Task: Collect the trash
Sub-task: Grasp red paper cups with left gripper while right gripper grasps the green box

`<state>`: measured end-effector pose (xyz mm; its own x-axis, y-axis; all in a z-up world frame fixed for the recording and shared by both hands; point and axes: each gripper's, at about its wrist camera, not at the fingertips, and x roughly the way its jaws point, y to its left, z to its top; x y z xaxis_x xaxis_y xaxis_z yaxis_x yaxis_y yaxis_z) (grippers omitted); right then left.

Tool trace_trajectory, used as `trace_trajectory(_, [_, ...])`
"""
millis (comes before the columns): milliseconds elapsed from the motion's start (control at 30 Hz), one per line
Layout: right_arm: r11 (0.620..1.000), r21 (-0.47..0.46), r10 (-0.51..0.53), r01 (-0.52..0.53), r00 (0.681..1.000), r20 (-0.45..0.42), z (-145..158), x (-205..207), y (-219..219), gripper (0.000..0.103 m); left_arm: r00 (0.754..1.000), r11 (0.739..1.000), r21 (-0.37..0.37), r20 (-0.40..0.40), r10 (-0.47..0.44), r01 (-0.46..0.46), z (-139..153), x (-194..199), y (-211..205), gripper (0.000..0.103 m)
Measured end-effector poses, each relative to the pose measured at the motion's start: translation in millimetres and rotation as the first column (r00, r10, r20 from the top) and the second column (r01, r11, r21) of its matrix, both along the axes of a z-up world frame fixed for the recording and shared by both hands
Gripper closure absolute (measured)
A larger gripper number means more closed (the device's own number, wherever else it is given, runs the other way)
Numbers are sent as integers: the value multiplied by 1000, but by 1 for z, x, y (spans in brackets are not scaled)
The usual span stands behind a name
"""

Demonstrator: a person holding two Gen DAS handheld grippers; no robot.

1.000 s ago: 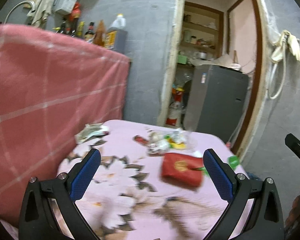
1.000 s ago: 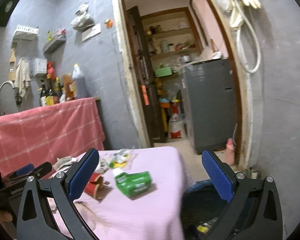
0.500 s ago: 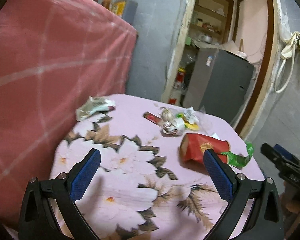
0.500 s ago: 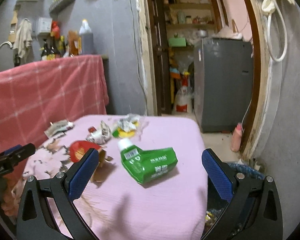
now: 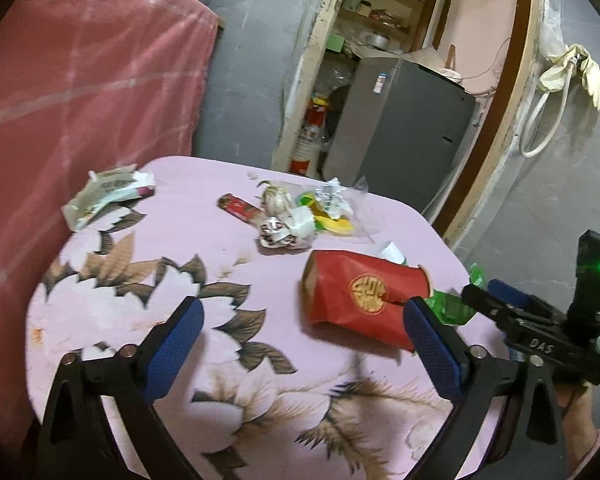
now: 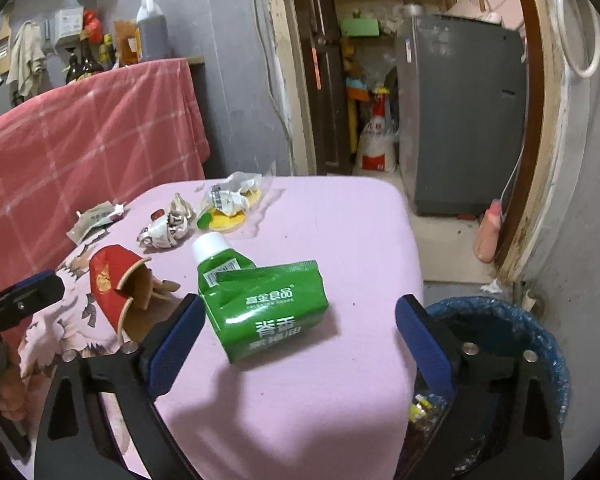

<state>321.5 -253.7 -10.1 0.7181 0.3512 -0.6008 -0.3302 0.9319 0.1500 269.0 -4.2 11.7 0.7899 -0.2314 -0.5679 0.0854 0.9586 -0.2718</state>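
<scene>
Trash: green pouch (image 6: 260,312) lettered "香", red cup (image 5: 360,300); both claws spread, closing, empty.

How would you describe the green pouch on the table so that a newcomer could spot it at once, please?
Start at the pink floral tablecloth. Near the edge closest to the blue-lined bin lies the green pouch, flat on its side. Unlike the red paper cup beside it, it is glossy green, with white lettering and a white screw cap.
</scene>
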Motion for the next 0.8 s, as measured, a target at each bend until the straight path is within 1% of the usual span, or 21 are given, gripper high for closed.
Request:
trace_trajectory(33, [1000,2,1,-1,1000,-6,-1,1,0,17,1000,1000,-9,-5,-11,11,0,3,-1,9])
trace_trajectory(100, [1000,0,4,-4,1000,-14,-3,2,1,19,1000,1000,-9,-5,-27,27,0,5,-5,9])
trace_trajectory(133, [1000,2,7,-7,1000,-16,-4,3,2,20,999,999,-1,-7,-41,41,0,6,-8,9])
trace_trajectory(200, [1000,8,16,-16,1000,-19,-4,4,3,27,998,998,10,-10,-61,61,0,7,-13,9])
trace_trajectory(333, [999,19,32,-32,999,-37,-7,6,4,36,995,994,41,-22,-102,103,-2,10,-23,9])
trace_trajectory(367, [999,21,36,-35,998,-43,-9,7,4,41,993,992,54,-26,-113,114,-2,10,-27,9])
trace_trajectory(400, [999,21,40,-39,998,-46,-9,7,4,42,992,990,65,-28,-121,122,-3,11,-29,9])
trace_trajectory(533, [998,28,51,-49,997,-56,-13,7,4,44,988,983,97,-44,-150,154,-6,14,-38,9])
trace_trajectory(633, [998,45,48,-46,997,-60,-13,8,2,48,986,980,116,-64,-156,163,-10,19,-43,9])
trace_trajectory(700, [997,56,47,-43,997,-60,-13,8,0,55,985,978,127,-76,-154,163,-12,22,-46,9])
trace_trajectory(800, [997,64,44,-40,997,-63,-14,9,-1,61,985,978,137,-82,-150,160,-13,23,-48,9])
